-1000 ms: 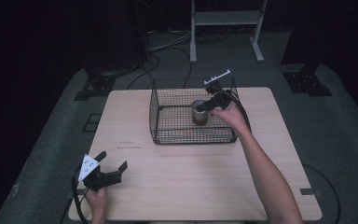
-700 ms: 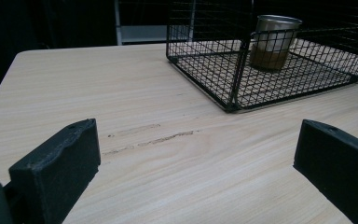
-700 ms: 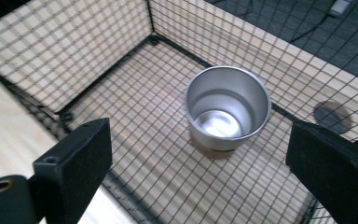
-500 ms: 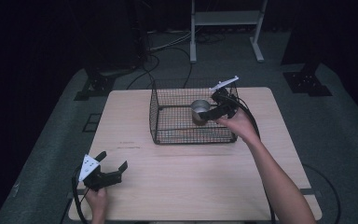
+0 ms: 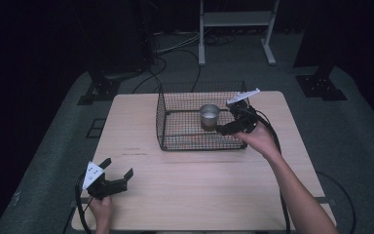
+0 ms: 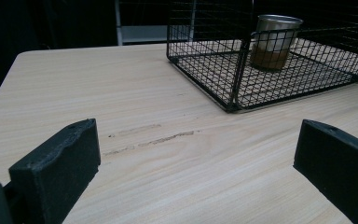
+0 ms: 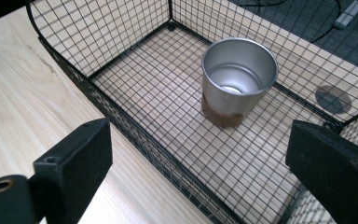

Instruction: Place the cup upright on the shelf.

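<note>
One shiny metal cup [image 7: 239,80], brown-based, stands upright in the wire basket [image 7: 121,122].

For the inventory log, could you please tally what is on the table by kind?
Basket: 1
Cup: 1, upright inside the basket
Grippers: 2, left and right, both open
Total: 4

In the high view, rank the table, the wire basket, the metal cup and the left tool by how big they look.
1. table
2. wire basket
3. left tool, though it sits nearer the camera
4. metal cup
</note>
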A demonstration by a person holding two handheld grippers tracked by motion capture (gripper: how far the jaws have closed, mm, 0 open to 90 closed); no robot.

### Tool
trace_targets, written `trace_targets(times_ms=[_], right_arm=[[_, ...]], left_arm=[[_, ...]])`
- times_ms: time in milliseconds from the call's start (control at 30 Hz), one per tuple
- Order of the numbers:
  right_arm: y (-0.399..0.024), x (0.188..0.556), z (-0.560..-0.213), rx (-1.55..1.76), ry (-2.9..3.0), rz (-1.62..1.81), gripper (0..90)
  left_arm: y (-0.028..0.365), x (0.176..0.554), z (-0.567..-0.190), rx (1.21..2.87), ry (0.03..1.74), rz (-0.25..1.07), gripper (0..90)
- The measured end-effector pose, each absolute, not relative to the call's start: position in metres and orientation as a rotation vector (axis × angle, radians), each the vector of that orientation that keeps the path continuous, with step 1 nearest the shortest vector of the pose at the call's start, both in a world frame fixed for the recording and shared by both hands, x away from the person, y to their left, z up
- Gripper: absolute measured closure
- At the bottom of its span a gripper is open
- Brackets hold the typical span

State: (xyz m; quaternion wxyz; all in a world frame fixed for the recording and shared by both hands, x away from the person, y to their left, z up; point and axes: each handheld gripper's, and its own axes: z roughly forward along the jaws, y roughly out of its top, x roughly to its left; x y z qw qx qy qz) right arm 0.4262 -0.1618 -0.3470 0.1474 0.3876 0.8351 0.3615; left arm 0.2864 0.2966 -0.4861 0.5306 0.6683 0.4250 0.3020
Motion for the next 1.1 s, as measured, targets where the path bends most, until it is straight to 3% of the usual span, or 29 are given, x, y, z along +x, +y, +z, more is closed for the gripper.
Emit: trace_targets(times_ms=[1100], right_arm=[[-0.204,0.365,-0.376,1.118,2.406,1.096,6.7]], left_arm=[[0.296,0.286,-0.486,1.603,1.014,0.725,0.0]])
